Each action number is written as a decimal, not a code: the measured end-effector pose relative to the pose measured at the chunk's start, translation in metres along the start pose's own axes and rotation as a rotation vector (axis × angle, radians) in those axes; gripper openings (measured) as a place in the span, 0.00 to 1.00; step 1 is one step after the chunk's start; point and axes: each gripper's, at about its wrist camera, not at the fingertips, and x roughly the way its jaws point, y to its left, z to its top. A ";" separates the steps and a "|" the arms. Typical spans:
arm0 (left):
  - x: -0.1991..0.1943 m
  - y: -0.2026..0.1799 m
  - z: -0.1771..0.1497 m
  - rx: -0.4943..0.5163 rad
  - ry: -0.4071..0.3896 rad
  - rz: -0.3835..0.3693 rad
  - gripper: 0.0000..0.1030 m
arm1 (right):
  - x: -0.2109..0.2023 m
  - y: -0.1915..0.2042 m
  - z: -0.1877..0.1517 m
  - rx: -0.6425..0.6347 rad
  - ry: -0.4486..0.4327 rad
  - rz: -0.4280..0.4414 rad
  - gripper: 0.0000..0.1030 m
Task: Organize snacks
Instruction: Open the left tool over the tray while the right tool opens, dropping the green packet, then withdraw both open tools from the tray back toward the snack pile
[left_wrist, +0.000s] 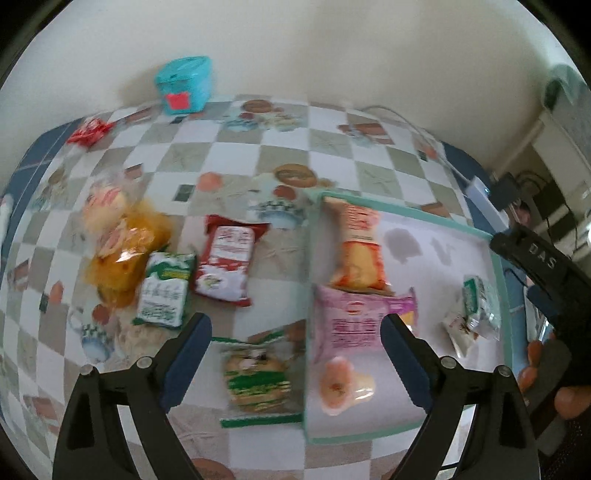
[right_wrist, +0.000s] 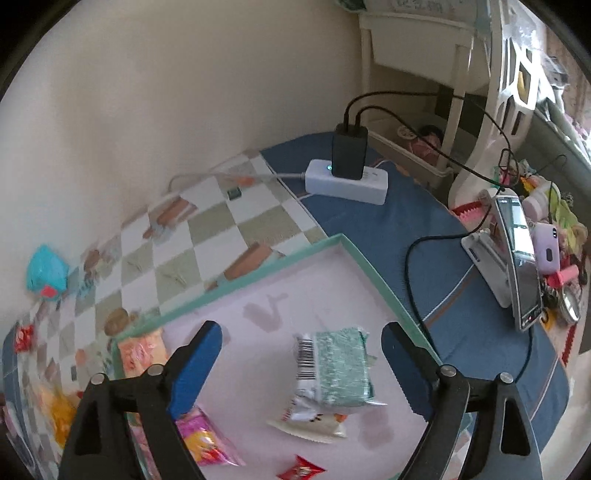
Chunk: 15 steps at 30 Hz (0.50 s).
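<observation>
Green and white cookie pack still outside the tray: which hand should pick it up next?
Left, probably. The cookie pack lies on the table just outside the tray, right below the open left tongs. The right tongs, also open, hang over the green packet lying inside the tray.

A plain cream wall (left_wrist: 332, 44) rises behind the checkered tablecloth (left_wrist: 236, 155), daylight soft.

black charger (right_wrist: 349, 151) plugged in white power strip (right_wrist: 347, 182), phone (right_wrist: 519, 258) on stand (upright), teal tub (left_wrist: 184, 84) by wall.
</observation>
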 end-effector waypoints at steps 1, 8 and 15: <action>-0.001 0.006 0.000 -0.012 -0.003 0.004 0.90 | -0.001 0.004 -0.001 -0.011 -0.001 -0.002 0.88; -0.013 0.049 0.007 -0.097 -0.045 0.069 0.90 | -0.010 0.017 -0.005 -0.033 -0.001 -0.007 0.88; -0.022 0.093 0.011 -0.175 -0.071 0.157 0.90 | -0.023 0.042 -0.004 -0.054 -0.020 0.005 0.88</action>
